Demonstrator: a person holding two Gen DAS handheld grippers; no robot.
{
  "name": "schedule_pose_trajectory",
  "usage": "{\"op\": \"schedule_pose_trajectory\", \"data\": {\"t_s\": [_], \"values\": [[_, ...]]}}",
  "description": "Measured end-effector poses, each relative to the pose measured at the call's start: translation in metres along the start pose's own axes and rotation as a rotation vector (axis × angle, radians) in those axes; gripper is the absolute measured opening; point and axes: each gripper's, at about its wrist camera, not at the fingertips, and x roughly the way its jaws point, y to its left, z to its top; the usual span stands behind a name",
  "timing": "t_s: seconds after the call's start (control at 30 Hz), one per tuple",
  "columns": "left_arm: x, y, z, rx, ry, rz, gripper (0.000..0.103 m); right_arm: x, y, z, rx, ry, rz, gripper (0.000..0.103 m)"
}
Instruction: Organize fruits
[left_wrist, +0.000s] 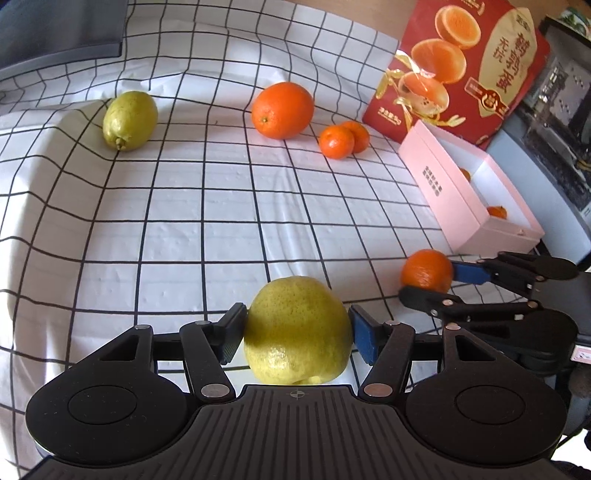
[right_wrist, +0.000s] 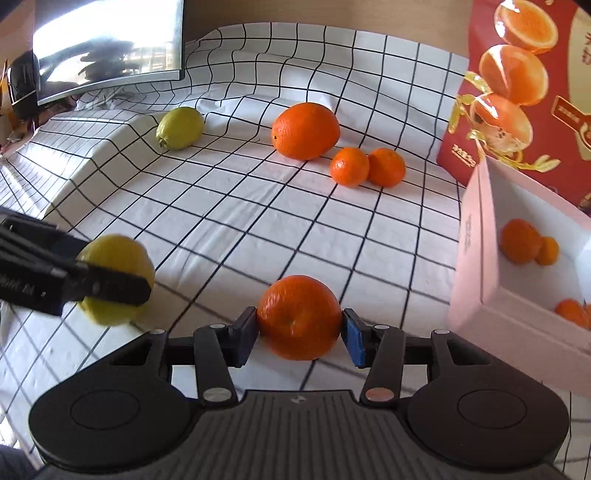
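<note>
Right gripper (right_wrist: 299, 334) clamps mandarin (right_wrist: 299, 317), left gripper (left_wrist: 297, 334) clamps lemon (left_wrist: 297, 330); round skins may slip during lifting.

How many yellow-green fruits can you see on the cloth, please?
2. One sits between the left gripper's pads at the near edge; the other lies loose at the far left of the cloth. Others may be hidden inside the pink box.
</note>
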Motion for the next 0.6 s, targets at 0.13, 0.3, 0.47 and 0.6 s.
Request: {"op": "schedule_pose_trajectory", "data": {"t_s": [0.13,0.3,0.47,0.6], "values": [[0.0,-0.002,0.001,0.023,0.026,0.011,0.065,-0.004,-0.001,-0.009,0.025,0.005,0.001,0.049],[0.003,0.0,0.004,0.013,0.029,0.011,0.066,0.0,-0.001,-0.015,0.052,0.011,-0.001,0.05],[0.01,-0.007,0.011,0.03,0.018,0.034,0.066,0.008,-0.004,-0.005,0.08,0.005,-0.001,0.05],[0.018,-0.011,0.019,0.008,0.017,0.004,0.066,0.011,-0.003,0.003,0.076,-0.007,-0.011,0.049]]}}
